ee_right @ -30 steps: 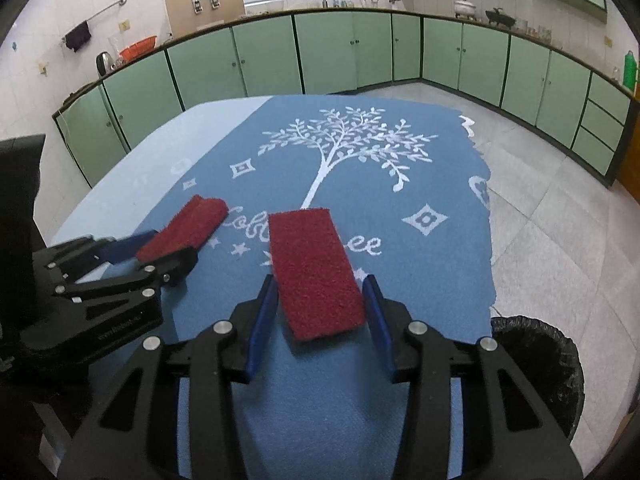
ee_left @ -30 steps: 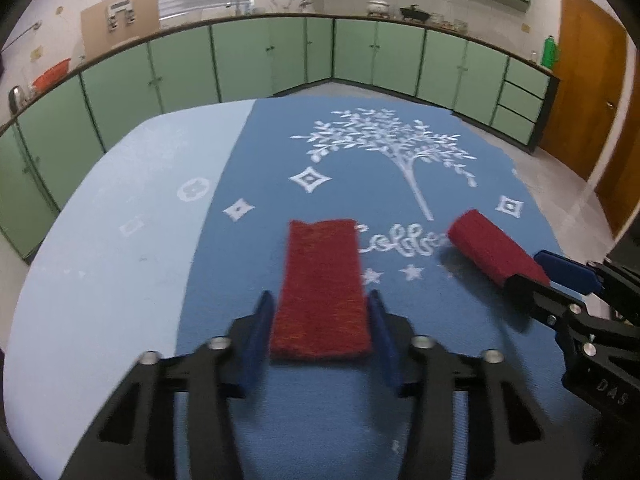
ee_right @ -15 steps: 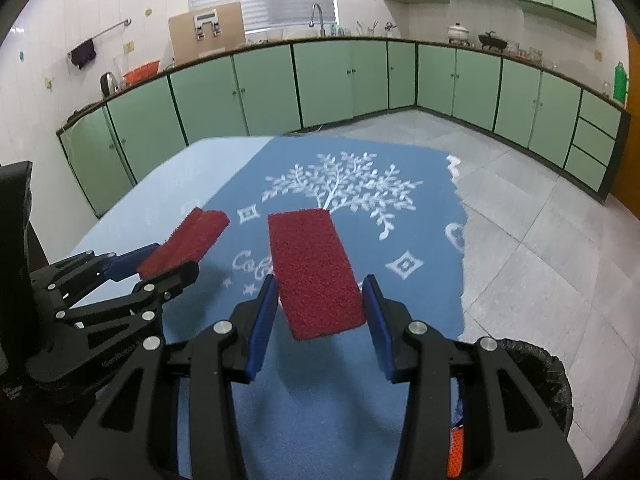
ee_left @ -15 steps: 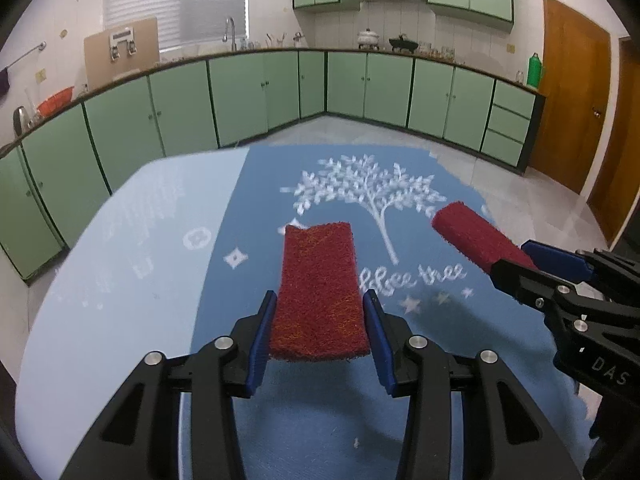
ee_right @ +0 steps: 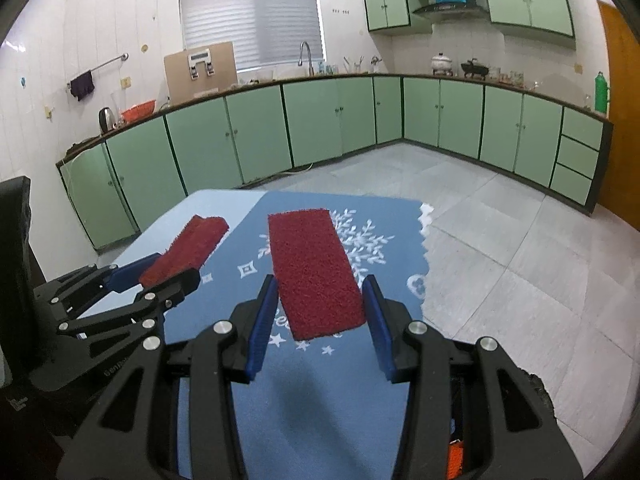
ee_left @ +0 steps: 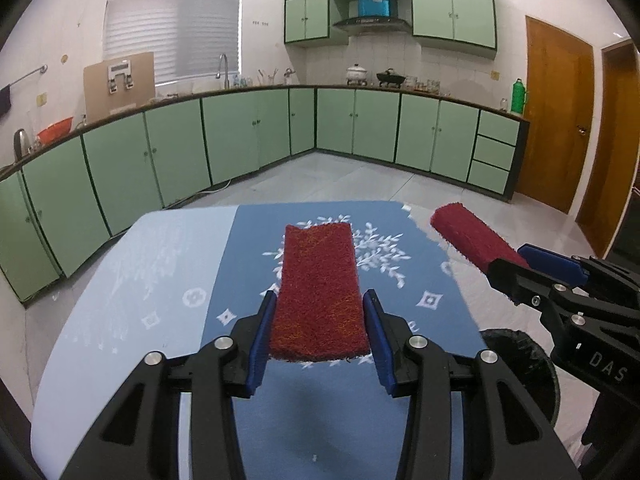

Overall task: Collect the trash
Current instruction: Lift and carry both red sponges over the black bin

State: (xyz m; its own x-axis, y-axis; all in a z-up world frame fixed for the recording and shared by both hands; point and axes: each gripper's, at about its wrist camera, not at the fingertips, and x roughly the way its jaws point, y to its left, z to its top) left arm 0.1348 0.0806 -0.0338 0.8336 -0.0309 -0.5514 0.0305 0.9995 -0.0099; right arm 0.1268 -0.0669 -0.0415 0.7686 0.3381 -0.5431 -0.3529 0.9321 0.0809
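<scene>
1. Left wrist view: your left gripper (ee_left: 318, 330) is clamped on a red scouring pad (ee_left: 318, 290). Both blue fingers (ee_left: 262, 338) press its long edges. The pad sticks out forward, held clear above the table.

2. Same view: below it lies a blue tablecloth (ee_left: 424, 280) with a white tree print, and a pale blue strip of table (ee_left: 132, 280) to its left. At the right, your right gripper (ee_left: 516, 262) grips a second red pad (ee_left: 470, 238), which points up and to the left. Under that gripper sits the dark rim of a trash bin (ee_left: 520, 364) on the floor, beside the table's edge.

3. Same view, background: green cabinets (ee_left: 240, 140) run along the walls, and a brown door (ee_left: 558, 128) stands at the right.

4. Right wrist view: your right gripper (ee_right: 320, 322) is closed on its red pad (ee_right: 314, 274). The fingers (ee_right: 376, 320) squeeze the near end from both sides. The pad hangs over the tablecloth (ee_right: 392, 248), slightly angled.

5. Same view: your left gripper (ee_right: 164, 270) shows at the left, closed on its pad (ee_right: 186, 250), raised above the table's pale blue side (ee_right: 192, 208).

6. Same view: the bin's ragged black edge (ee_right: 538, 396) appears at lower right, on the tiled floor (ee_right: 500, 232). Something orange (ee_right: 456, 460) shows low beside the gripper frame; you cannot tell what it is.
</scene>
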